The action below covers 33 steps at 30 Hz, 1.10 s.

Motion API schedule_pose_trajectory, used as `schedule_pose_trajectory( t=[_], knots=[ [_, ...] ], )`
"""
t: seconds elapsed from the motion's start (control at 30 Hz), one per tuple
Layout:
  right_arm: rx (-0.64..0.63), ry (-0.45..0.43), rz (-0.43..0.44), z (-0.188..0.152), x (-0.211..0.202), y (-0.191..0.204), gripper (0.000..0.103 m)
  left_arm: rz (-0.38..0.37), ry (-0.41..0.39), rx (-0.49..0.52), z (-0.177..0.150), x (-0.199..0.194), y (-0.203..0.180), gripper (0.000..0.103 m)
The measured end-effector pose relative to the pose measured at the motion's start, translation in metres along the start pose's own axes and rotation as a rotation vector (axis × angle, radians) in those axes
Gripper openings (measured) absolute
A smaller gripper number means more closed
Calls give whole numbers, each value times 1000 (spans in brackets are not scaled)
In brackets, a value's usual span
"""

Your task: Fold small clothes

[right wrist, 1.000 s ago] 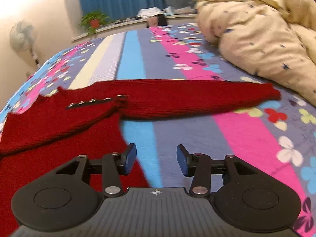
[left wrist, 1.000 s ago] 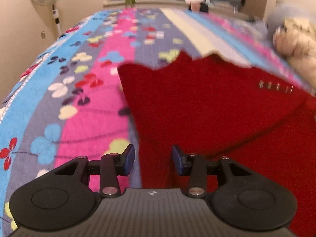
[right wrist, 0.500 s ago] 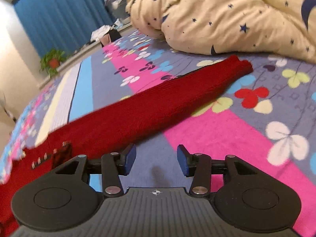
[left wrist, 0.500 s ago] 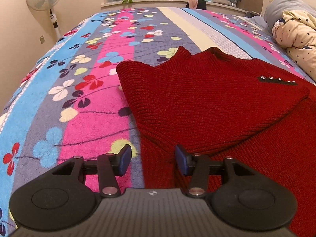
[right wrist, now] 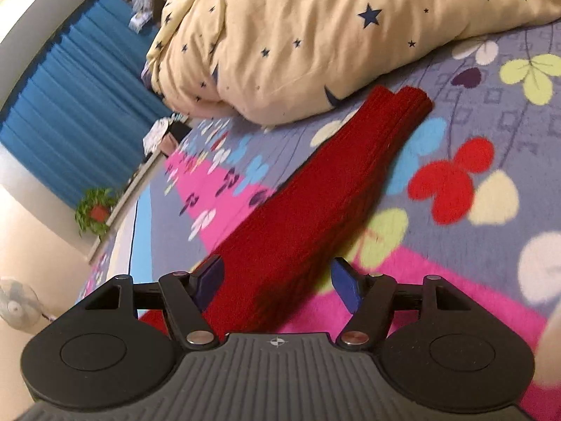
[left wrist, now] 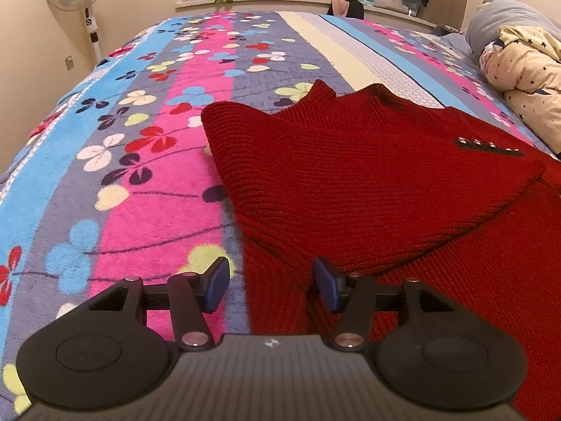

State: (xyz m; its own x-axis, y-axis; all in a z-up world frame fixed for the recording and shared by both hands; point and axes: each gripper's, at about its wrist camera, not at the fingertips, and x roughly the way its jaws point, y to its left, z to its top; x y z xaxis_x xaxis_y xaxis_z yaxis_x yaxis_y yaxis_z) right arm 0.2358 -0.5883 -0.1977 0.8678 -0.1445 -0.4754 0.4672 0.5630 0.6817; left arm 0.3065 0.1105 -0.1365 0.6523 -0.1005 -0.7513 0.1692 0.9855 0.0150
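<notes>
Jaws wide and empty on both, the right gripper (right wrist: 277, 280) has swung down to straddle the red sweater's (left wrist: 368, 182) outstretched sleeve (right wrist: 326, 203) on the bed (left wrist: 147, 175), seemingly readying the second fold, while the left gripper (left wrist: 271, 284) hovers at the folded side.

Left gripper (left wrist: 271, 284) sits level and low, fingers (left wrist: 218, 282) spread wide with nothing between them. Right gripper (right wrist: 277, 282) is rolled over at a tilt, its fingers (right wrist: 345, 286) parted wide too, gripping nothing, straddling the red cloth beneath them.
</notes>
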Motion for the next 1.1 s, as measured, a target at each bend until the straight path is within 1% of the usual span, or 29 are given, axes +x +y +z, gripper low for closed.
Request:
schedule_pose_trajectory(
  t=[0.13, 0.33, 0.93, 0.97, 1.0, 1.03, 1.07, 1.1],
  knots=[
    [-14, -18, -6, 5, 9, -5, 66, 10, -5, 23, -1, -1, -4, 60],
    [-29, -29, -15, 6, 13, -3, 66, 5, -4, 10, -2, 1, -2, 62],
    [-43, -36, -26, 5, 13, -3, 65, -1, -1, -6, -2, 1, 1, 63],
    [-46, -37, -32, 5, 13, -3, 62, -1, -1, -5, -2, 1, 1, 63],
    [-48, -41, -44, 5, 13, -3, 57, -1, -1, -6, -2, 1, 1, 63],
    [-48, -50, -67, 4, 13, -3, 49, -1, -1, -6, -2, 1, 1, 63],
    [-42, -62, -109, 4, 13, -4, 26, -1, -1, -5, -2, 1, 1, 63],
    [-21, -67, -120, 4, 12, -5, 18, -2, -1, -5, -2, 1, 1, 63]
  ],
)
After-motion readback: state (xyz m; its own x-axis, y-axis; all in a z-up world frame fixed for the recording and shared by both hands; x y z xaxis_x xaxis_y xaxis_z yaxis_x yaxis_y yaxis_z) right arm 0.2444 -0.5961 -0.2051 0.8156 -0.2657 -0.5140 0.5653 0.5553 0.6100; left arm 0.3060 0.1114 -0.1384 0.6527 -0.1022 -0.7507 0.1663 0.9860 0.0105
